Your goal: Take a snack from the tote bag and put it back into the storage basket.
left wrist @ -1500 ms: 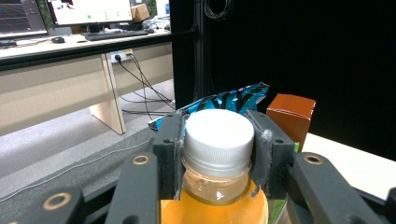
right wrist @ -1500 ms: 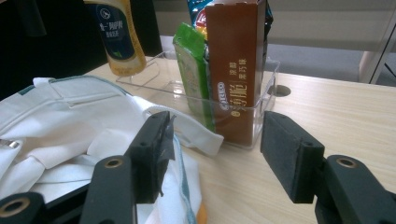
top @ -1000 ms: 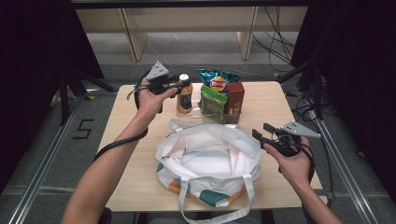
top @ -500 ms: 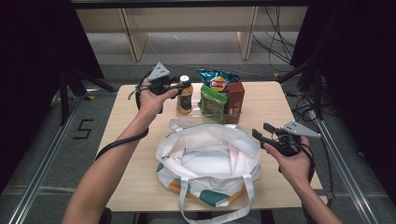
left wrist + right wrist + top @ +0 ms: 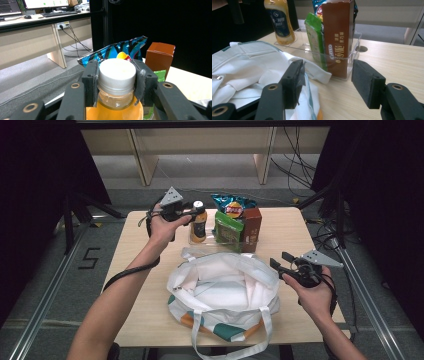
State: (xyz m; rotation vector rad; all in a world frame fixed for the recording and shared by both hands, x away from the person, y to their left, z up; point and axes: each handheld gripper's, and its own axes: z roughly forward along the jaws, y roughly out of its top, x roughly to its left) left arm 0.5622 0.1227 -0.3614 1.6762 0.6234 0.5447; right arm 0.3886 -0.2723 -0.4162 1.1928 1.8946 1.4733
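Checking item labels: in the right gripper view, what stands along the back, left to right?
Bottle → green pack → brown carton, the last two standing in the clear bin.

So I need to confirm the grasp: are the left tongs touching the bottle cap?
Touching: the left gripper view shows both pads pressed against the white cap.

One bottle [image 5: 199, 221], one chip bag [image 5: 229, 207], one green packet [image 5: 228, 231], one brown carton [image 5: 251, 226], one tote bag [image 5: 222, 295].
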